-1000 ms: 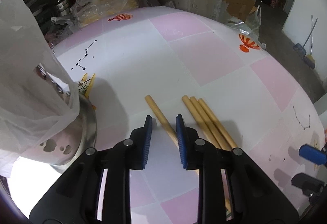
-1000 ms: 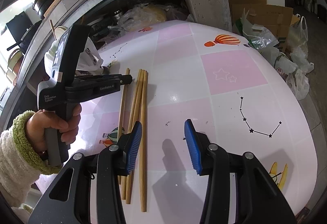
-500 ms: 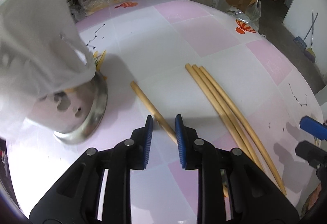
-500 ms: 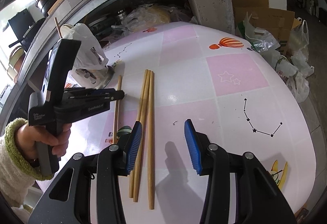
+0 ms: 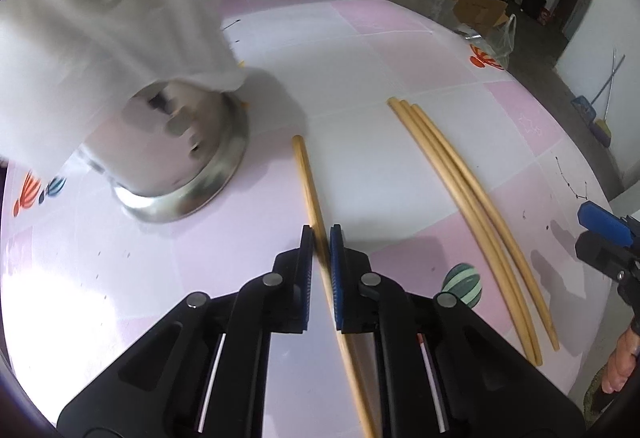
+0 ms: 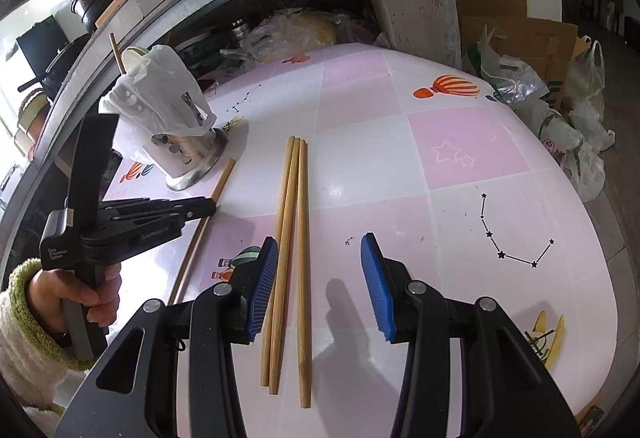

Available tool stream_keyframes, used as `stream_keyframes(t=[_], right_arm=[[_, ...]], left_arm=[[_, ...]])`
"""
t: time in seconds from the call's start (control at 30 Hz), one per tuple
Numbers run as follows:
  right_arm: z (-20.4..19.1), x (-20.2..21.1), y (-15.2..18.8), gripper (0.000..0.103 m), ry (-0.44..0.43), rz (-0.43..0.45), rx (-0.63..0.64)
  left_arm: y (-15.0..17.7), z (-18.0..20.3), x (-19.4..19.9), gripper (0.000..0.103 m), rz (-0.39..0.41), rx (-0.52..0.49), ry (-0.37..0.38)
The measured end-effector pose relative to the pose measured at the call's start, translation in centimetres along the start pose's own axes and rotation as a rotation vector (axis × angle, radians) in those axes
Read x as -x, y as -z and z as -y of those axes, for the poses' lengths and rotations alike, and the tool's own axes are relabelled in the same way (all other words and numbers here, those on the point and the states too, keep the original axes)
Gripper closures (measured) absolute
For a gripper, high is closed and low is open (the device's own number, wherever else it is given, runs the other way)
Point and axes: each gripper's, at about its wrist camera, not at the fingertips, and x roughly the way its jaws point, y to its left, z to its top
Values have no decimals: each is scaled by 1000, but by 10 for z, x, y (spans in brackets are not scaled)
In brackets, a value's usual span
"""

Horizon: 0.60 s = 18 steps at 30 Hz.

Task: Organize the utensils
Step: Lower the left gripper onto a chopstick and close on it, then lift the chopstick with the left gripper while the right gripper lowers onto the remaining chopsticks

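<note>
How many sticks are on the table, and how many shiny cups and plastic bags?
Chopsticks lying on the table: 4, with one single chopstick in the left gripper and a group of three near the right gripper
Metal holder: 1
White plastic bag over the holder: 1
Total: 6

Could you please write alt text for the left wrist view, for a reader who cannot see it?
The left claw is shut on a single wooden chopstick on a pink-and-white checked table. A metal utensil holder covered by a white plastic bag stands to the left; three more chopsticks lie to the right.
</note>
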Motion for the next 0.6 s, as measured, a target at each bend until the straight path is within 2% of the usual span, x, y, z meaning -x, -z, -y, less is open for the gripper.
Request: stream_keyframes(t=[0.33,0.6], right_arm=[[3,-15,-7,61,-20,-12,9],[-7,-51,-27,72,-43,-64,67]], left_arm=[[16,-23,10,95,3,51,-11],[21,-38,12,95,12,80,-2]])
